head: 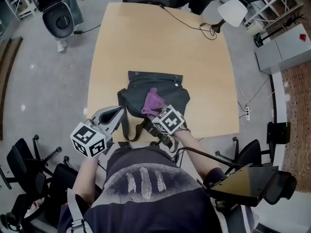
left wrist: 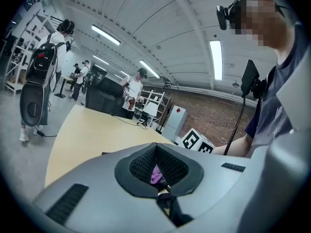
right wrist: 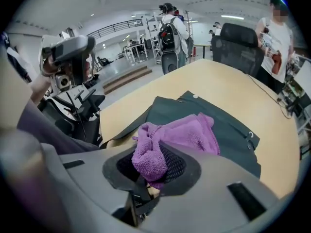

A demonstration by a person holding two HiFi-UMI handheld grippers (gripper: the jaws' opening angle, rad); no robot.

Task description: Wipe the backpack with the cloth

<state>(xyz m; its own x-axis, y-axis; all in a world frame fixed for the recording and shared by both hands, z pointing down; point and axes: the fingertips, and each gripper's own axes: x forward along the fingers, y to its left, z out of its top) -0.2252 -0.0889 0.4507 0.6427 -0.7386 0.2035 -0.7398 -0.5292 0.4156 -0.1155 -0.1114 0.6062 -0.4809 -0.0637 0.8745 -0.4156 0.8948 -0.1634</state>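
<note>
Wiping is in hand: the right claw (right wrist: pixel 153 166) clamps the cloth (right wrist: pixel 187 135) on the backpack (right wrist: pixel 228 125), mid-worktop (right wrist: pixel 233 89). The left claw (left wrist: pixel 158 171), seemingly closed and empty, hangs beside. Next, drag the cloth across the flap.

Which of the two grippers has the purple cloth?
The right gripper, shut on the purple cloth over the backpack; the left gripper holds nothing.

No words, brands or numbers can be read anywhere. The left cube (head: pixel 89 139) and right cube (head: pixel 169 120) carry only black-and-white square patterns. A white cabinet (head: pixel 286 52) bears a small red diamond sign (head: pixel 302 37), its print illegible.
</note>
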